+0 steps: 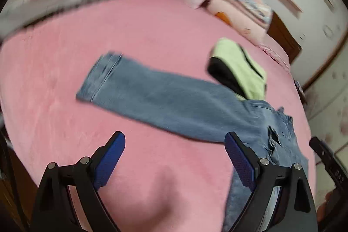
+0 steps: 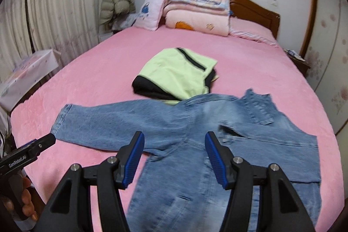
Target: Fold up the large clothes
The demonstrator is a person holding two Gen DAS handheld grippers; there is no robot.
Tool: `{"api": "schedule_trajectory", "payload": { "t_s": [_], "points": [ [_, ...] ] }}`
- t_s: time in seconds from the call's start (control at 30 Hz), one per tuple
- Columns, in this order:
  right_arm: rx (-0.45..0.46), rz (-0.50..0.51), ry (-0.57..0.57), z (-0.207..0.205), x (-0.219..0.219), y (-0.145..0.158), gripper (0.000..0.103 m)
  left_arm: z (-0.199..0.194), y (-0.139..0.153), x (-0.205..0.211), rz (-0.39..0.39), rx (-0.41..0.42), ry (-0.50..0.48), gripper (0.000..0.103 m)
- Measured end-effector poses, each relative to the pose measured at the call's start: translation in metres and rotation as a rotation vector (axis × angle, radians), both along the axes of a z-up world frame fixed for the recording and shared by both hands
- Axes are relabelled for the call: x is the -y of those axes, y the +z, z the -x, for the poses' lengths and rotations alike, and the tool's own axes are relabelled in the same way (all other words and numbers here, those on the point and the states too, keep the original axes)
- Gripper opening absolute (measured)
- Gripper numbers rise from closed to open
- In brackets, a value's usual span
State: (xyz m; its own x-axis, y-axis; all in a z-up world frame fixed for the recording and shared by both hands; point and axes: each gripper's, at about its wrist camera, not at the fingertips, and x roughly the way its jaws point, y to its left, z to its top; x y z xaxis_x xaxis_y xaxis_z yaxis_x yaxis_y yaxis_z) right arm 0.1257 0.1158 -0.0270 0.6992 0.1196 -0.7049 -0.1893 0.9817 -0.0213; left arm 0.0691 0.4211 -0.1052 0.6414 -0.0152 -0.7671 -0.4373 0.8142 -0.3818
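Observation:
A blue denim jacket (image 2: 195, 129) lies flat on the pink bed (image 2: 104, 71), one sleeve (image 2: 104, 123) stretched out to the left. It also shows in the left wrist view (image 1: 169, 101). My right gripper (image 2: 174, 140) is open and empty, above the jacket's middle. My left gripper (image 1: 174, 140) is open and empty, above bare bedspread (image 1: 76, 36) just short of the sleeve; its tip shows in the right wrist view (image 2: 46, 140) near the sleeve cuff.
A folded light-green and black garment (image 2: 176, 75) lies just beyond the jacket, also in the left wrist view (image 1: 239, 66). Stacked blankets and pillows (image 2: 195, 12) sit at the wooden headboard (image 2: 256, 12). A box (image 2: 26, 75) stands left of the bed.

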Motion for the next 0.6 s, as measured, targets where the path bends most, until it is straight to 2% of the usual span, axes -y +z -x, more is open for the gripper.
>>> {"api": "schedule_trajectory", "payload": {
  "t_s": [0.2,0.33,0.6],
  "points": [
    [-0.045,0.015,0.033,-0.019,-0.033,-0.030,0.058,-0.003,-0.072,-0.051,0.234,0.012,0.096,0.092],
    [-0.081,0.020,0.055,-0.030,-0.048,-0.050,0.058,-0.009,-0.105,-0.070,0.338,0.051,0.146,0.092],
    [-0.147,0.026,0.077,-0.043,-0.059,-0.082,0.058,-0.033,-0.134,-0.098,0.393,0.164,0.231,0.092]
  ]
}}
